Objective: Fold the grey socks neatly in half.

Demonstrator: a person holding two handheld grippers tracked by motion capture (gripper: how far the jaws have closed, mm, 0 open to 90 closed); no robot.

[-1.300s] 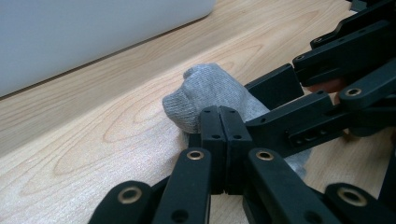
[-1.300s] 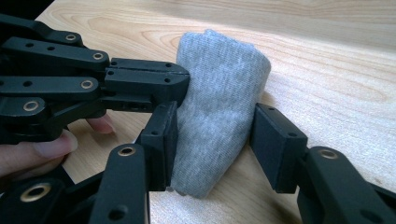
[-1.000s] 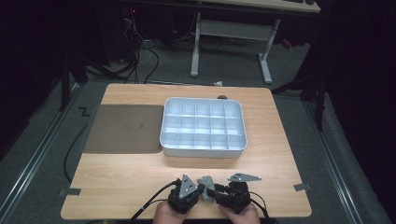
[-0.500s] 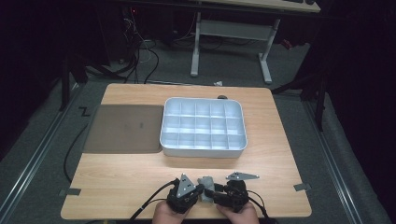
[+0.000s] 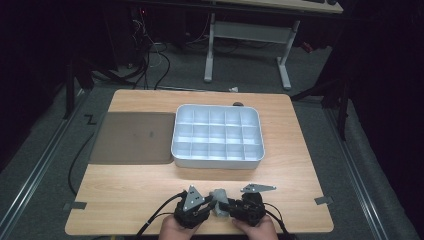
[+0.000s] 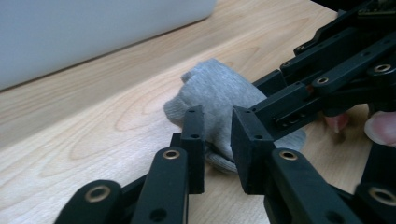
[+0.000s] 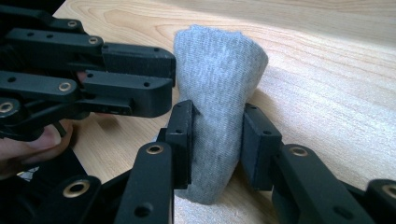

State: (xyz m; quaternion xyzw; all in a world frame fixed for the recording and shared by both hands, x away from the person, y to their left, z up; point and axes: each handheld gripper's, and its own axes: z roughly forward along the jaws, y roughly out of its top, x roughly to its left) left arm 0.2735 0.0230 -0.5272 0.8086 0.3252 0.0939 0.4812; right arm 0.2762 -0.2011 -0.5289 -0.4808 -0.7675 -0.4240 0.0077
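Wooden tabletop (image 5: 130, 192), near edge: right hand-held gripper (image 7: 215, 135), jaws just closing, pressed on both sides of grey sock (image 7: 217, 93). Left hand-held gripper (image 6: 217, 135), jaws just opening, partly parted, sock between them, grip uncertain. Beyond sock: white compartment tray (image 5: 218, 162). Left of tray, touching it: brown mat (image 5: 131, 137).

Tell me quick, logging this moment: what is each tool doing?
Left tool: jaws just opened, apart, no grip on the small grey knitted sock.
Right tool: jaws just closed, clamping that sock.
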